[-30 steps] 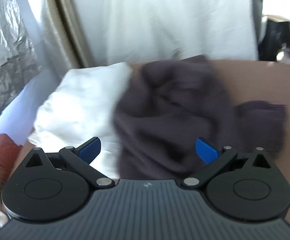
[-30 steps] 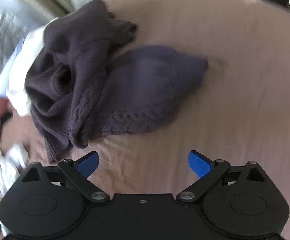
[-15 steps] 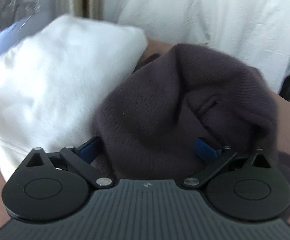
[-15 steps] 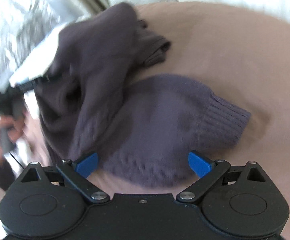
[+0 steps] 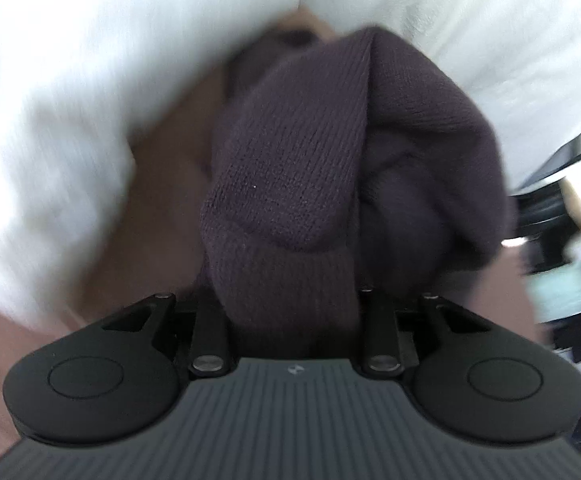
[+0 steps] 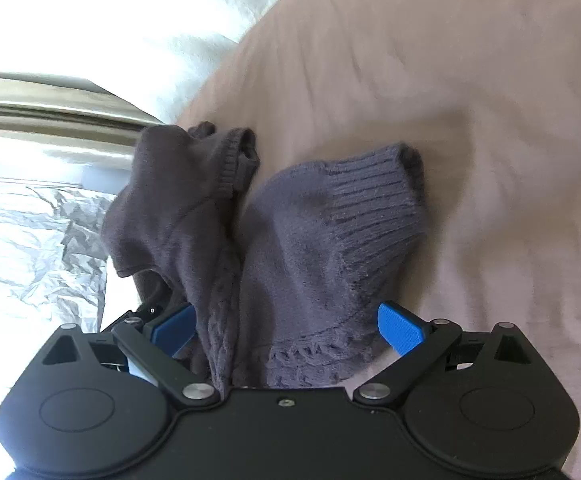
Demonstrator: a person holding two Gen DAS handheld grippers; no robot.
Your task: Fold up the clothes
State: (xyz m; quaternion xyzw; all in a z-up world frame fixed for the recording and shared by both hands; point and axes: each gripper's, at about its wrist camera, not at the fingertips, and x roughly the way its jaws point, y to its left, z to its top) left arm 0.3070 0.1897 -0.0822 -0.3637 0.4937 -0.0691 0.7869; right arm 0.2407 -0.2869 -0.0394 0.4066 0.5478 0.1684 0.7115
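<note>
Sweater (image 5: 290,184) (dark knit) bunches between the closing left claw (image 5: 290,300) and lies inside the open right claw (image 6: 290,332).

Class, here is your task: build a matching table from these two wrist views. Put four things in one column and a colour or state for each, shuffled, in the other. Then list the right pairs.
Column one:
1. sweater
2. bed sheet
3. crinkled foil
4. right claw

Column two:
A. pinkish beige
B. open wide
C. dark purple knit
D. silvery

Pairs: 1-C, 2-A, 3-D, 4-B
</note>
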